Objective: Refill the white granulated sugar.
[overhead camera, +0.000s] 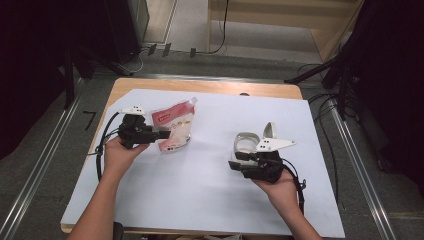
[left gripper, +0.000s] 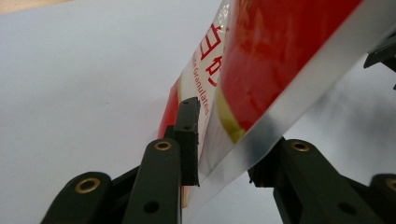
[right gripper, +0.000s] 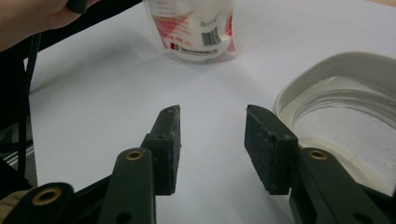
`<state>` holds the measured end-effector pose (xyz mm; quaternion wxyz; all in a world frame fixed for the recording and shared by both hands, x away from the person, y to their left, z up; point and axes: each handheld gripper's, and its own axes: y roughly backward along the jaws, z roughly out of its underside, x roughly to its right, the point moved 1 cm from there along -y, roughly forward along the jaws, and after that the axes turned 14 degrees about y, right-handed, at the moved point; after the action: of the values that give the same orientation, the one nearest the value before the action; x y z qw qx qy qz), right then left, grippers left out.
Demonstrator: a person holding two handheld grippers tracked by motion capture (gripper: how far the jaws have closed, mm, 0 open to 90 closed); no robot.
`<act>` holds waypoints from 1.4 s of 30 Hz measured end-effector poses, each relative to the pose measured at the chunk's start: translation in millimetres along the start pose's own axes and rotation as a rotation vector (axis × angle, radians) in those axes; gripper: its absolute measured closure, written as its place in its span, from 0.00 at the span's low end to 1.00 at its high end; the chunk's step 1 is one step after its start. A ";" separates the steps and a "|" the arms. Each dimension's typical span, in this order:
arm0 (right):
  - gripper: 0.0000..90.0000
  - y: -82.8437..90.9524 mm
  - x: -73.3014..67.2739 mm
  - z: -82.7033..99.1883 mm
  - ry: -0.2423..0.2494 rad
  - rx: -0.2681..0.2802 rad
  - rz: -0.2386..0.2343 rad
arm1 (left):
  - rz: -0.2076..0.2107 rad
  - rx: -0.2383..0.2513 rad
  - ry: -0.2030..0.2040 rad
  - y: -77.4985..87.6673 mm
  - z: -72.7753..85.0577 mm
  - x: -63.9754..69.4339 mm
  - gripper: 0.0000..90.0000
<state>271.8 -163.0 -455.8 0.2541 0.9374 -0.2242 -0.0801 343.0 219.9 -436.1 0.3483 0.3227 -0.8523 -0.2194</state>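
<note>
A person at a paper-covered table [overhead camera: 210,195] is working two hand-held grippers around a sugar pouch [overhead camera: 175,125] and a lidded container [overhead camera: 246,142]. The left gripper [overhead camera: 162,134] is reaching into the pouch's lower edge; in the left gripper view the pouch's clear heat-sealed seam [left gripper: 261,140] is running between the two black jaws, the left pad [left gripper: 189,135] lying against or just beside the printed film, while the far jaw is sitting back from the seam. The jaws are parted rather than clamped, so the bag is resting more than it is being held. The right gripper [overhead camera: 235,160] is waiting with its fingers spread on nothing, bare white paper lying between the pads [right gripper: 164,149], the container's rim [right gripper: 299,93] just beyond the right-hand finger.

The risk from here looks plain: with so little pressure on a slick seam, the pouch could slide out of the fingers or flop sideways as soon as the hand is lifting, and a pinch on the seam alone could crease or tear the film. The open right-hand finger, so near the rim, could also nudge the container.

The pouch is glossy, flexible plastic, red and white with a corner spout and a bulging, soft fill. The container is rigid, off-white, rounded-rectangular, with a hinged lid [overhead camera: 270,131] standing up and a pale granular layer inside. The pads are matte, ribbed rubber.
</note>
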 end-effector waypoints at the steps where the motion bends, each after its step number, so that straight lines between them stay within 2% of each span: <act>1: 0.63 0.5 0.3 -0.2 0.001 -0.002 0.002 | -0.002 -0.003 -0.002 0.5 0.2 -0.3 0.78; 13: 0.63 7.3 2.8 -1.0 -0.008 -0.002 0.010 | -0.020 -0.010 0.002 5.4 3.9 0.0 0.70; 23: 0.63 22.6 6.7 0.3 -0.028 0.008 0.028 | -0.028 0.001 0.007 15.1 13.3 -0.5 0.68; 26: 0.64 28.6 8.7 1.8 -0.033 0.012 0.035 | -0.035 0.002 0.010 18.9 15.9 -2.4 0.67; 29: 0.64 36.4 11.6 4.2 -0.035 0.016 0.052 | -0.059 0.001 -0.006 22.9 19.2 -4.4 0.63; 34: 0.64 46.9 15.9 9.3 -0.055 0.015 0.064 | -0.051 -0.012 0.014 27.8 22.5 -9.6 0.62; 36: 0.64 50.7 16.7 10.9 -0.057 0.014 0.072 | -0.057 -0.004 0.029 30.3 23.3 -10.9 0.61; 42: 0.64 60.7 19.1 16.8 -0.063 0.014 0.089 | -0.071 0.020 0.033 38.6 25.9 -17.7 0.59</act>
<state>261.3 -226.0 -439.8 0.2436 0.9253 -0.2740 -0.0966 318.4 263.1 -438.2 0.3511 0.3596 -0.8367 -0.2176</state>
